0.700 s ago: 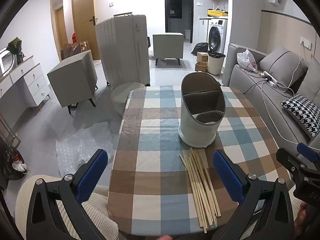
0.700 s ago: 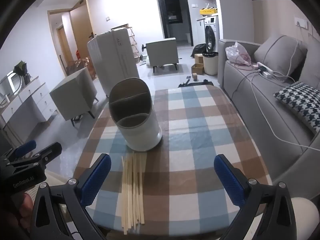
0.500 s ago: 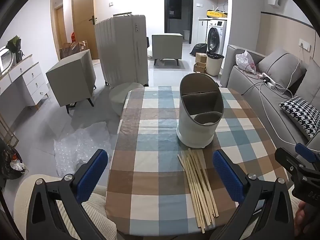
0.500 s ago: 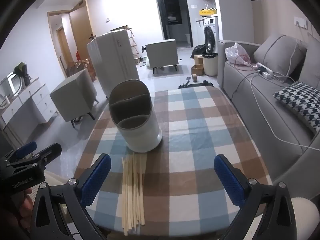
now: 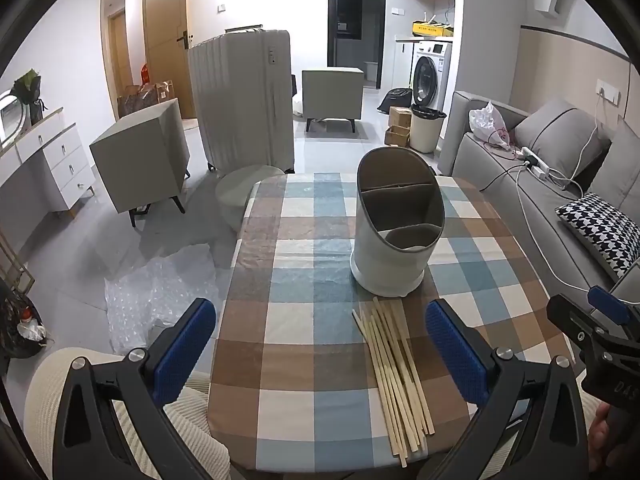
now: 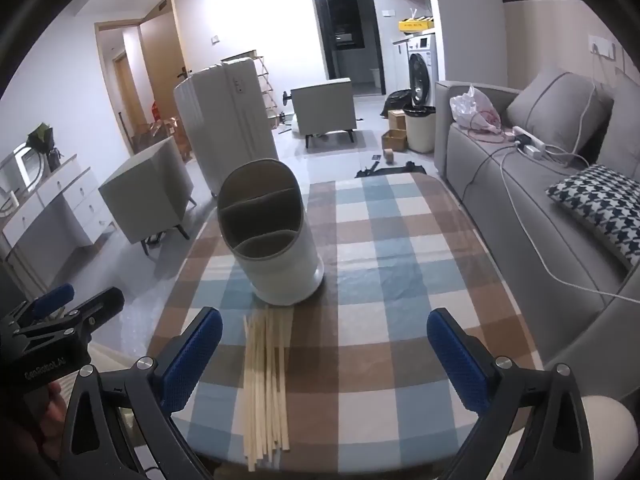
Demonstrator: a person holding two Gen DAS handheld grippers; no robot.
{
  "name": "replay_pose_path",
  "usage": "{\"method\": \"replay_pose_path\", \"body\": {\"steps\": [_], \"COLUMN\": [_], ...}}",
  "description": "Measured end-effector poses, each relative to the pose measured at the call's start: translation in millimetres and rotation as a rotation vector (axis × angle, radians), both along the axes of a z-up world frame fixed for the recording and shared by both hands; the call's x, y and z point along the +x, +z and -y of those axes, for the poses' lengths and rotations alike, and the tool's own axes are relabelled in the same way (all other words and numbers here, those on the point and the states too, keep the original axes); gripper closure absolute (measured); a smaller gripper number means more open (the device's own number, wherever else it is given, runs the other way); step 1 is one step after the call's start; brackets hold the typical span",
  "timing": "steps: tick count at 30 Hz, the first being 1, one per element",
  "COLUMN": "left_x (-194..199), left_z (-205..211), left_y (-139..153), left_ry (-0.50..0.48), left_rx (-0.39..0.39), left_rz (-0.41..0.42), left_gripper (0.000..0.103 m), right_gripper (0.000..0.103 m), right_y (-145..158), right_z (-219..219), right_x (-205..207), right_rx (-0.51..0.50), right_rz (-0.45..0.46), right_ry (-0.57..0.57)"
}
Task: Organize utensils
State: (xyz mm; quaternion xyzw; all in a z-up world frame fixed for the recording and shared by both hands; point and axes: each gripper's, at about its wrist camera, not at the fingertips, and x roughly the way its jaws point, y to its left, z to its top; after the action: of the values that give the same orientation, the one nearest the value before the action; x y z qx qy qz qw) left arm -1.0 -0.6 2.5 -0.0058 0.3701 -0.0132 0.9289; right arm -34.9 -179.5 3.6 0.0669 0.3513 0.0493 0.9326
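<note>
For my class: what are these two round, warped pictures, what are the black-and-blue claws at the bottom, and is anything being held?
No robot here: a person holds a two-finger gripper in each hand, each with a wide-angle camera looking along its fingers. One picture comes from the left gripper, the other from the right gripper; each also glimpses the other tool at its edge. Both stand wide open, holding nothing. On the checked tablecloth lies a bundle of chopsticks just in front of a white utensil holder whose divided compartments look empty.
</note>
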Motion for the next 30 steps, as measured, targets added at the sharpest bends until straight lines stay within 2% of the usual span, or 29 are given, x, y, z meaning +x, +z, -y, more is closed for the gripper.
{"method": "replay_pose_path", "body": {"steps": [30], "left_x": [0.9], "left_z": [-1.8], "left_y": [-3.4], "left_ry": [-0.002], "left_rx": [-0.005], "left_rz": [-0.005], "left_gripper": [0.001], "right_gripper": [0.001], "right_y": [-0.9], "right_z": [1.9], "right_x": [0.4], "right_rx": [-0.004], "right_rz": [-0.001], "right_ry": [-0.014]}}
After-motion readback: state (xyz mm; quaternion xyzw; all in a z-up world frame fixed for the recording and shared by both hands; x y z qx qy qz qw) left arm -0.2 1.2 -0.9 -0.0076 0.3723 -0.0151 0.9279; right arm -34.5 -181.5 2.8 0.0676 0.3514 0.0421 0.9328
